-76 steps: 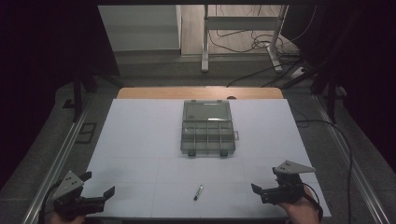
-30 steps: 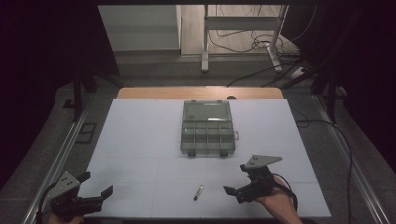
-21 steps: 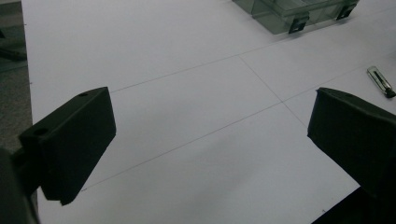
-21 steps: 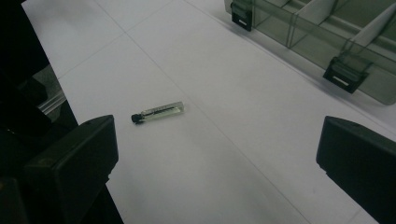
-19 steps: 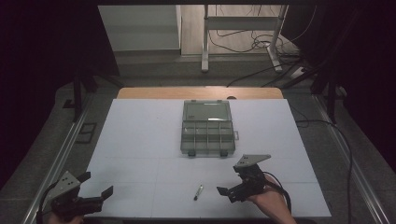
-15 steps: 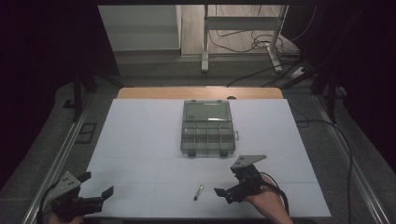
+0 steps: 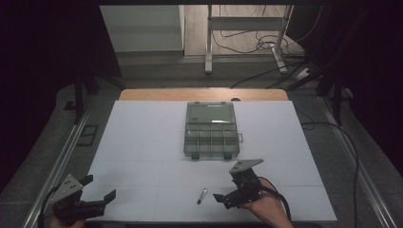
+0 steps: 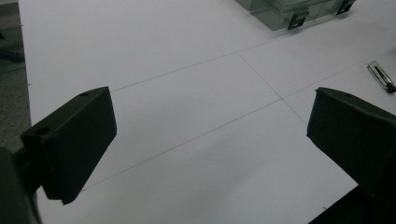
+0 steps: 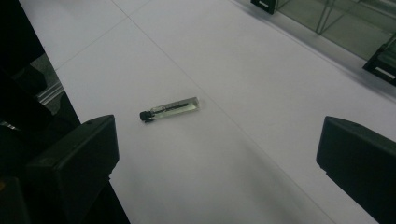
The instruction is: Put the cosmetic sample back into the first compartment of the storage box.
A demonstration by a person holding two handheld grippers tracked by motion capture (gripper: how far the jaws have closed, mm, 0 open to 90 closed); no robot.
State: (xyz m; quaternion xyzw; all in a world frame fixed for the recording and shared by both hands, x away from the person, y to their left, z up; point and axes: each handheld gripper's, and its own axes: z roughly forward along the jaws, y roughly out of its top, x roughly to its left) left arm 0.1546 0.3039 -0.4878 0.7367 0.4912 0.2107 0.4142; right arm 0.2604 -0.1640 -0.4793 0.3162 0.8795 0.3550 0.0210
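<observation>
High view: clear box mid-desk; small vial near edge, just left of right gripper, fingers apart. Left gripper near-left corner, fingers apart.
Left gripper view: vial far right.
Right gripper view: vial lies flat ahead, untouched.

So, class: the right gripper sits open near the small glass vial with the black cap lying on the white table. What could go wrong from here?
1. The small glass vial with a black cap lies flat and is round, so it may roll away when the open right gripper closes.
2. Glass is fragile, so a hard squeeze might crack it.
3. The clear plastic compartment box stands close behind, so a nudged vial could roll against it.
</observation>
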